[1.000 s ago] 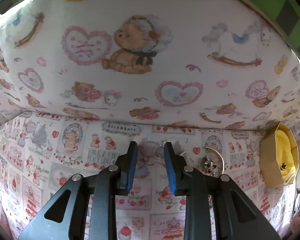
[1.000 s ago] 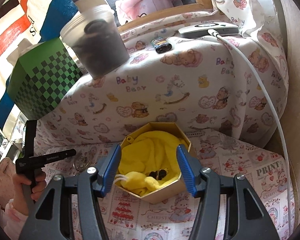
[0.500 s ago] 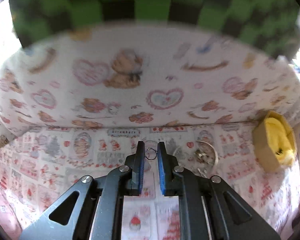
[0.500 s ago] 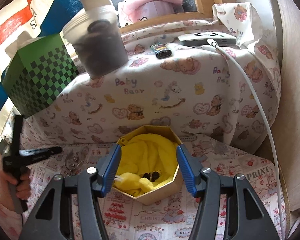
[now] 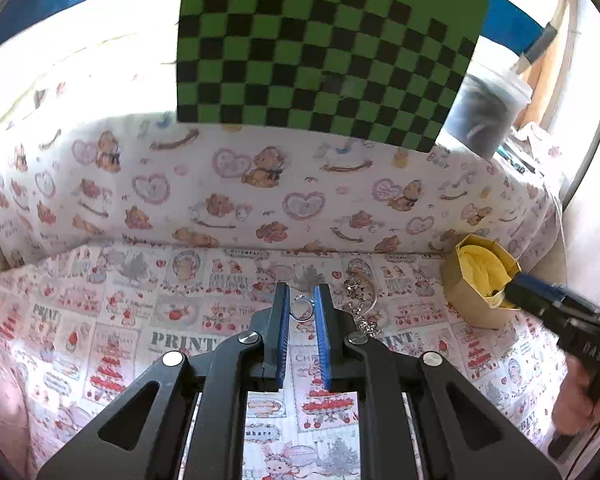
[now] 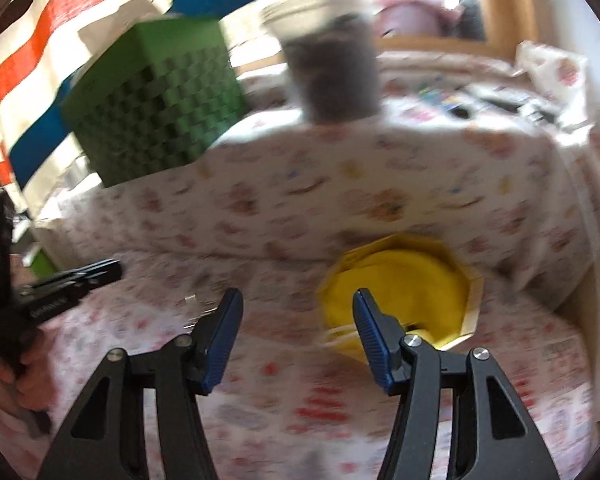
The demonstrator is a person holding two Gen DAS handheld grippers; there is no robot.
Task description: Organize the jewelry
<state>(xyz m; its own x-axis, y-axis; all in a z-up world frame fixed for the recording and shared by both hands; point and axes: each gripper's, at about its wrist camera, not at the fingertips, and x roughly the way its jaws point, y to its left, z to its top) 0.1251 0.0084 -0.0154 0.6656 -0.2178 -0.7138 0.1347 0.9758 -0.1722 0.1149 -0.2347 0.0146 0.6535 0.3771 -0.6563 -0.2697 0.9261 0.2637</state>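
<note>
My left gripper [image 5: 302, 294] is shut on a small silver ring [image 5: 302, 309], which hangs upright between the blue pads above the printed cloth. Just right of it a pile of silver jewelry [image 5: 360, 292], a hoop and chains, lies on the cloth. A hexagonal cardboard box [image 5: 464, 296] lined with yellow cloth stands at the right, with a small dark piece inside. In the blurred right wrist view my right gripper [image 6: 296, 300] is open and holds nothing. There the box [image 6: 474, 304] lies just right of its fingers.
A raised ledge draped in teddy-bear cloth [image 5: 300, 184] runs across the back. On it stand a green checkered box [image 5: 320, 52] and a clear tub [image 5: 484, 116] with dark contents. A person's hand [image 5: 576, 404] holds the right gripper at the far right.
The left jaws closed on the ring and lifted it back from the cloth. The right gripper swung left, so the yellow box moved from between its fingers to their right.
</note>
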